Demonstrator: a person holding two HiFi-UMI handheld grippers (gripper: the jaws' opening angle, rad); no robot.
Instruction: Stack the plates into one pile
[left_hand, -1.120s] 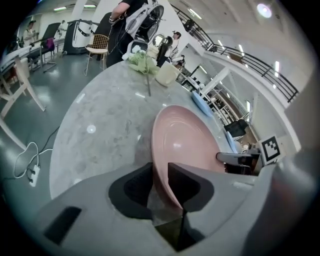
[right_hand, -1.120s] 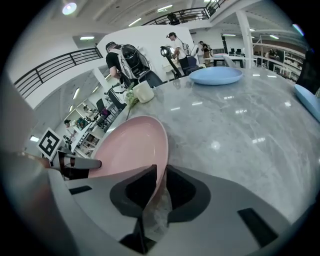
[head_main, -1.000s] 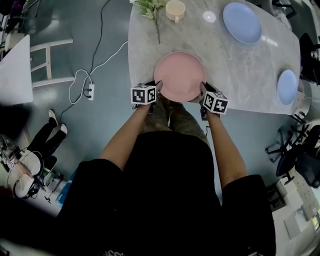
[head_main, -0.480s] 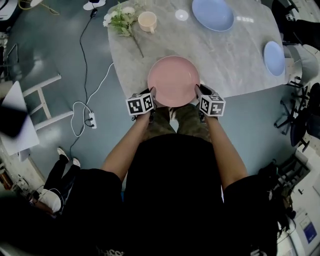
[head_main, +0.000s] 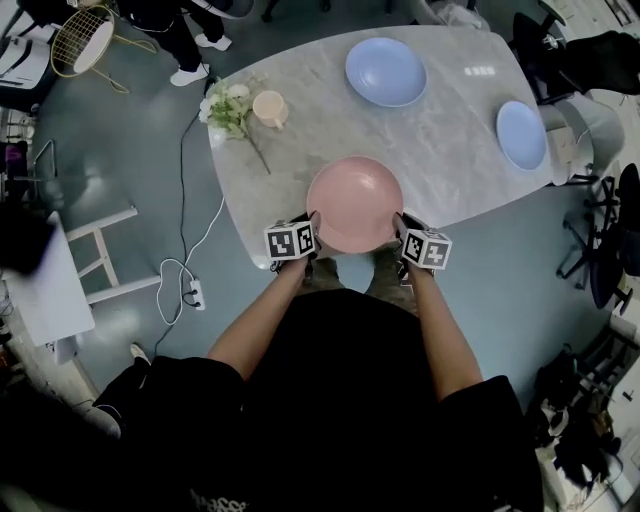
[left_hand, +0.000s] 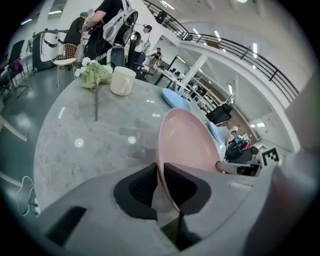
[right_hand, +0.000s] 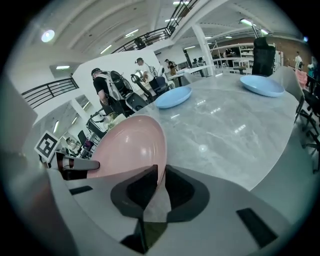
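Two grippers pinch one pink plate (head_main: 354, 203) by its rim. The left gripper (head_main: 312, 232) bites at about 8 o'clock on the plate, and the right gripper (head_main: 398, 230) at about 4 o'clock. In the left gripper view the dark pads (left_hand: 145, 186) press on the thin pink edge from both sides. The right gripper view shows the same clamp on its side. Seen from the head camera, the plate sits at the 6 o'clock edge of the marble table (head_main: 450, 165). Two more plates lie flat on the table, well apart: a large blue plate (head_main: 386, 72) at 12 o'clock and a small blue plate (head_main: 521, 134) near 3 o'clock. A cup (head_main: 269, 108) stands at 10 o'clock just beside some flowers (head_main: 228, 108).
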